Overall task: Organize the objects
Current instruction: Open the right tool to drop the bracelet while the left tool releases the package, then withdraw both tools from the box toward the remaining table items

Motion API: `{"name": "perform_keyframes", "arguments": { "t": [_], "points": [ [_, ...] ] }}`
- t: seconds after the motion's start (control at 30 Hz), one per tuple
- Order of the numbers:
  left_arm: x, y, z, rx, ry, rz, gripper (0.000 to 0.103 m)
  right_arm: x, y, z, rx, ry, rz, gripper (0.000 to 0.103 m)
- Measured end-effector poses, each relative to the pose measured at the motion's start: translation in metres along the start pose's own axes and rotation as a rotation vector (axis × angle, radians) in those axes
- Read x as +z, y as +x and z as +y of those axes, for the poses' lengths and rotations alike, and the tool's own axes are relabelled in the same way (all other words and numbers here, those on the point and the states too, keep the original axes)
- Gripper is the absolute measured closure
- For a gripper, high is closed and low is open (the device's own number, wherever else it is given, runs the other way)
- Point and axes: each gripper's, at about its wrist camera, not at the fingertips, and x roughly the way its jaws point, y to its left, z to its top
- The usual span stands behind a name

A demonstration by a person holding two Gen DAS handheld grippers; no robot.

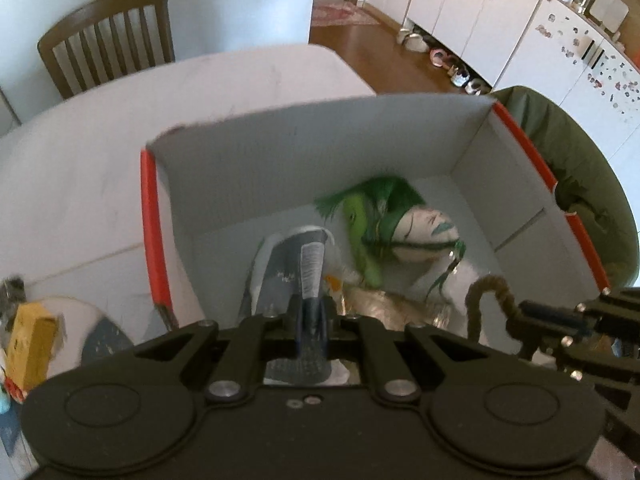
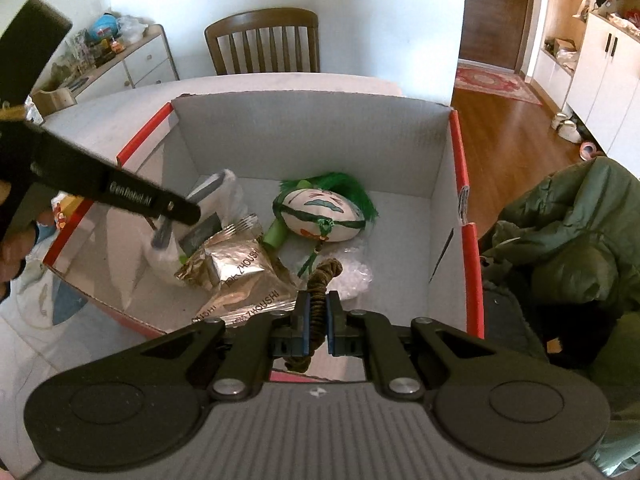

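- Brown braided cord [image 2: 318,304] pinched between the blue pads of the right hand-held gripper [image 2: 318,312], held just above the near edge of the box [image 2: 304,144].
- Left hand-held gripper [image 1: 311,312] clamped on a dark grey tube [image 1: 300,280] with a white label; the tube points down into the box over a clear plastic bag [image 2: 230,196].
- Box is white cardboard with red edges, open on top, sitting on the white tabletop [image 1: 100,152].
- Inside: gold foil packets [image 2: 240,276], a white stuffed doll with green hair [image 2: 320,208], and bubble wrap [image 2: 352,272] under the cord.
- Yellow carton [image 1: 30,344] lies on the tabletop left of the box.
- Green jacket [image 2: 568,232] is piled just right of the box; wooden chair [image 2: 264,40] stands beyond.
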Motion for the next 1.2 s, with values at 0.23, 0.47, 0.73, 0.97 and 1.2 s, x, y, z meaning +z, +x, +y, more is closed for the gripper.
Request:
{"name": "perform_keyframes", "arguments": {
  "t": [0.23, 0.47, 0.73, 0.97, 1.2],
  "points": [
    [-0.008, -0.007, -0.001, -0.004, 0.017, 0.004, 0.084, 0.002, -0.006, -0.002, -0.004, 0.002, 0.000, 0.095],
    [-0.016, -0.022, -0.006, -0.013, 0.046, -0.024, 0.062, 0.003, -0.020, -0.004, 0.003, 0.013, -0.024, 0.092],
    [-0.021, -0.049, -0.020, -0.043, 0.064, -0.101, 0.040, 0.003, -0.050, 0.002, 0.025, 0.040, -0.088, 0.081],
    [-0.031, -0.080, -0.013, -0.068, 0.056, -0.156, 0.032, 0.006, -0.077, 0.017, 0.040, 0.056, -0.153, 0.058],
    [-0.045, -0.113, 0.007, -0.080, 0.033, -0.222, 0.023, 0.012, -0.099, 0.038, 0.060, 0.062, -0.212, 0.045]
  ]
}}
